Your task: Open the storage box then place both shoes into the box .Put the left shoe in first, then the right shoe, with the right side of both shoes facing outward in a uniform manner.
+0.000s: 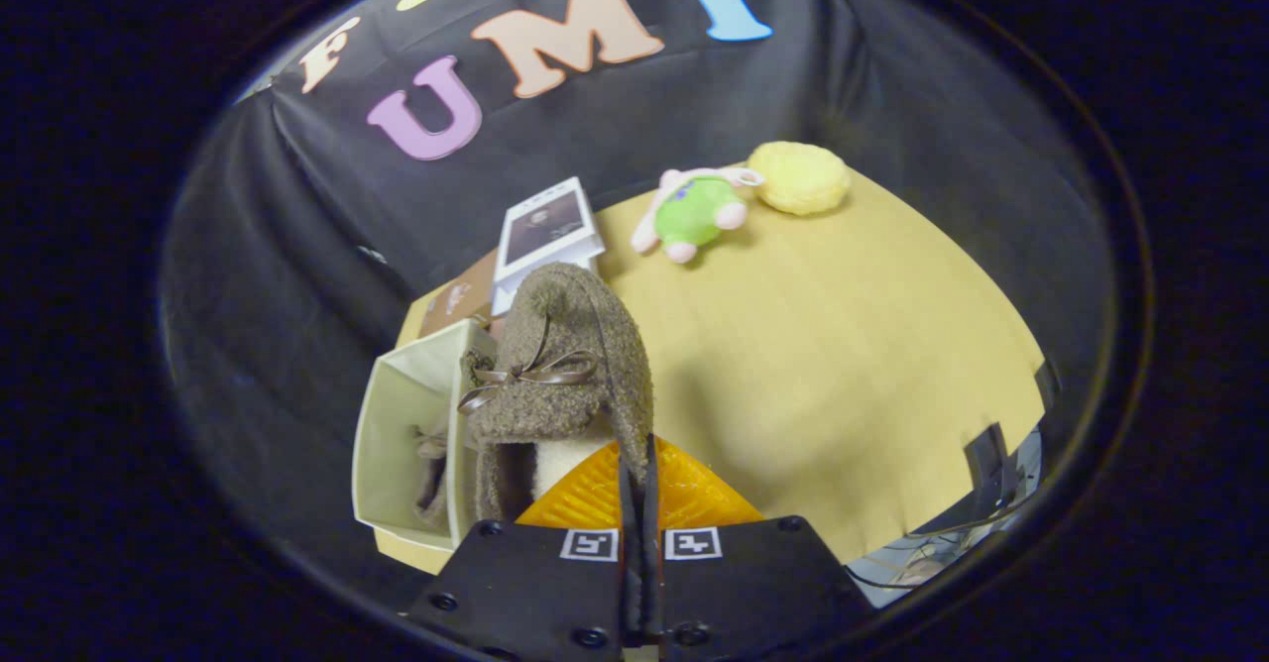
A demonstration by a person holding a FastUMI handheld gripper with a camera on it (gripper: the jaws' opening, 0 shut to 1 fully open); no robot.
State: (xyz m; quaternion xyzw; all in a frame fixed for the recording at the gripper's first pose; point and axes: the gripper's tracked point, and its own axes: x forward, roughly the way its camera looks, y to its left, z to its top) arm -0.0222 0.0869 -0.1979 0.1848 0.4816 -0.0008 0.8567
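Note:
My gripper (637,464) is shut on the rim of a brown fuzzy shoe (570,365) with a dark ribbon bow. The shoe hangs off the orange fingers (684,494), toe pointing away, lifted above the table. Just left of it stands the open cream storage box (397,444). Another brown shoe (432,474) lies inside the box, mostly hidden by its wall.
A wooden table (843,365) spreads to the right. Beyond the held shoe lie a white picture frame (547,226) and a brown box (458,300). A green and pink plush toy (696,211) and a yellow fluffy ball (799,177) rest at the far edge.

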